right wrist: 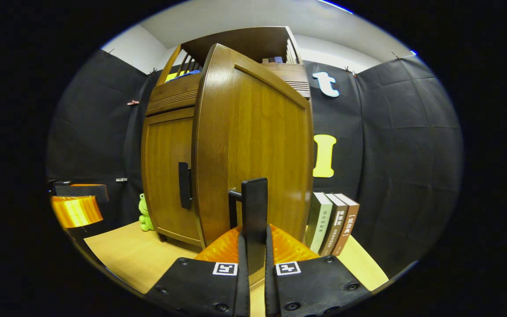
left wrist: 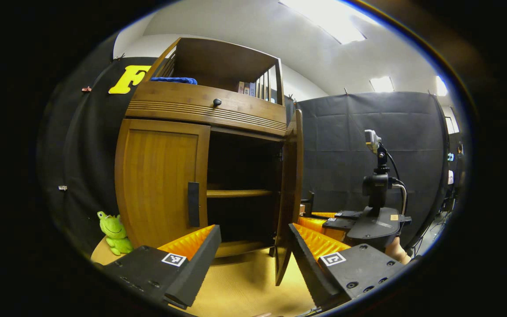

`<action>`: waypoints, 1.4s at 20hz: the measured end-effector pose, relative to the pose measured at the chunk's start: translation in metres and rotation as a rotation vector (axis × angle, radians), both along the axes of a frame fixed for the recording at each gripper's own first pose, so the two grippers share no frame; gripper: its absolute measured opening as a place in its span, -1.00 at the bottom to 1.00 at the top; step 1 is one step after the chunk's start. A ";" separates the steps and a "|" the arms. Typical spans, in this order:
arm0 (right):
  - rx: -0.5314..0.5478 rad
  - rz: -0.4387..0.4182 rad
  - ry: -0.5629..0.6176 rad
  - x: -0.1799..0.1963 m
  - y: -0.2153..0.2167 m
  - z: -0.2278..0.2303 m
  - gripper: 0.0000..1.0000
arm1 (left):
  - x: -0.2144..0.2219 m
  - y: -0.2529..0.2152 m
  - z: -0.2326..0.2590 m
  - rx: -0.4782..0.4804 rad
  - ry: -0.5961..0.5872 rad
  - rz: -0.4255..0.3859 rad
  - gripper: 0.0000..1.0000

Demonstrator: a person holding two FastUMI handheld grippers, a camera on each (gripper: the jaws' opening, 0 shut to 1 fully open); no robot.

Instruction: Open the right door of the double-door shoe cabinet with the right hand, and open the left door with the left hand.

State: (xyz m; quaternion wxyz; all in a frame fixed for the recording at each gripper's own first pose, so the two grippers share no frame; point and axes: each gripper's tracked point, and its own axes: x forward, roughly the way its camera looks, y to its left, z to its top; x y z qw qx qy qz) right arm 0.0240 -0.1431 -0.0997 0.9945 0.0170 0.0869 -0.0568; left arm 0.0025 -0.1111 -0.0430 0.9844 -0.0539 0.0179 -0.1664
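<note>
The wooden shoe cabinet point(left wrist: 205, 105) stands on a light tabletop. Its left door point(left wrist: 159, 176) is closed, with a dark vertical handle point(left wrist: 193, 204) near its inner edge. The right door point(right wrist: 258, 145) is swung out toward me, showing dark shelves point(left wrist: 238, 193) inside. In the right gripper view my right gripper point(right wrist: 253, 246) is shut on the right door's dark handle point(right wrist: 254, 202). In front of the cabinet's middle my left gripper point(left wrist: 253, 240) hangs open with nothing between its fingers, a little right of and below the left handle. The right gripper point(left wrist: 370, 224) and the hand holding it sit beyond the open door.
A green frog toy point(left wrist: 115, 233) sits at the cabinet's left foot. Three books point(right wrist: 332, 222) lean upright to the right of the cabinet. A blue cloth point(left wrist: 173, 80) lies on the cabinet's top shelf. Black cloth walls close the booth behind and at the sides.
</note>
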 end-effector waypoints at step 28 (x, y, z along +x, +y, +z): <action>-0.070 -0.265 -0.042 -0.099 -0.116 0.037 -0.79 | 0.011 -0.086 -0.002 -0.011 0.009 -0.144 0.88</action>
